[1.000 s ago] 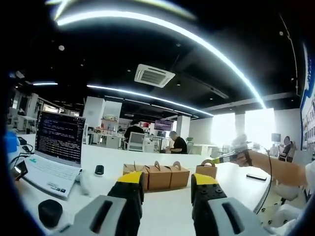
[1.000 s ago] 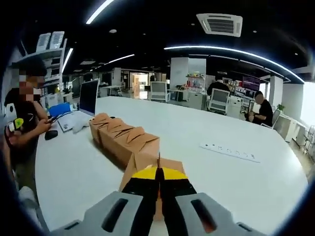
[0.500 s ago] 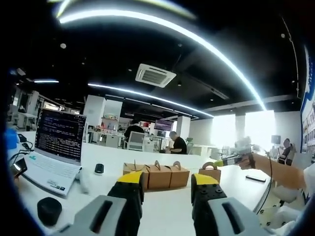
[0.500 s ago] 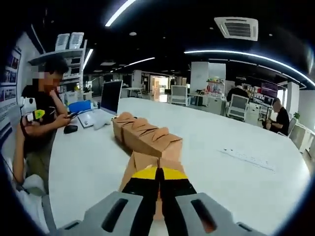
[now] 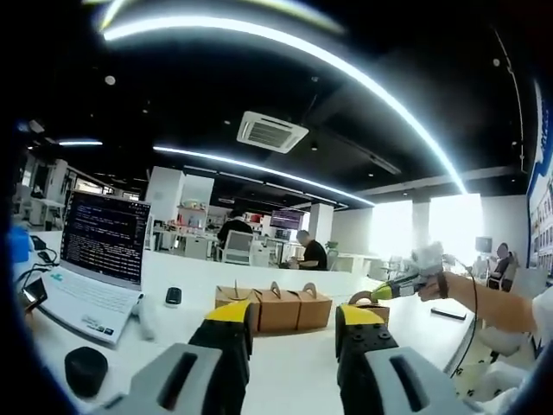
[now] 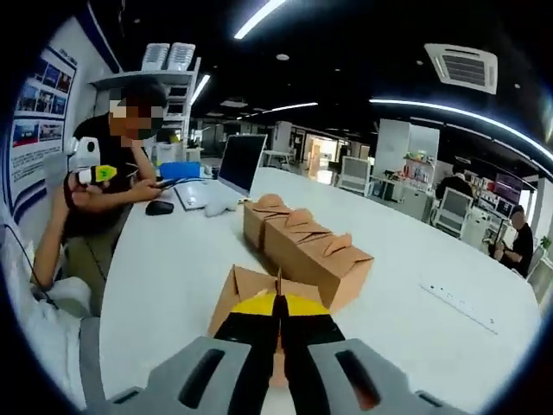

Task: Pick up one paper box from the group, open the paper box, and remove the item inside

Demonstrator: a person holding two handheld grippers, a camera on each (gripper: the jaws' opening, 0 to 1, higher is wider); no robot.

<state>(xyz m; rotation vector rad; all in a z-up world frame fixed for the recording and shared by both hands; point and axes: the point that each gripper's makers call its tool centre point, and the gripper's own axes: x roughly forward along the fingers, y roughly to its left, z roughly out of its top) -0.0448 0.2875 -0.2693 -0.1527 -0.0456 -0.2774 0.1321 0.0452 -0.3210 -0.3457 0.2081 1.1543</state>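
Box (image 6: 259, 298) hangs by its thin handle from the right gripper (image 6: 278, 313), jaws pinched shut, clear of the row (image 6: 304, 251). Left gripper (image 5: 292, 322) parted, empty. Risk: handle tears or slips, dropping box on the table (image 6: 164, 285).

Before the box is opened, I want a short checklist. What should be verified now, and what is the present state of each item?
1. Right gripper shut on the handle of the picked paper box: ok, jaws closed on the thin handle.
2. Picked paper box apart from the row of three boxes: ok, a gap of bare table shows in the right gripper view.
3. Left gripper free for the opening: ok, jaws apart, nothing between them.
4. Left gripper close to the picked box: not ok, the box is beyond its tips.
5. Box top closed: cannot tell from here.
6. Laptop out of the way: ok, off to the side.
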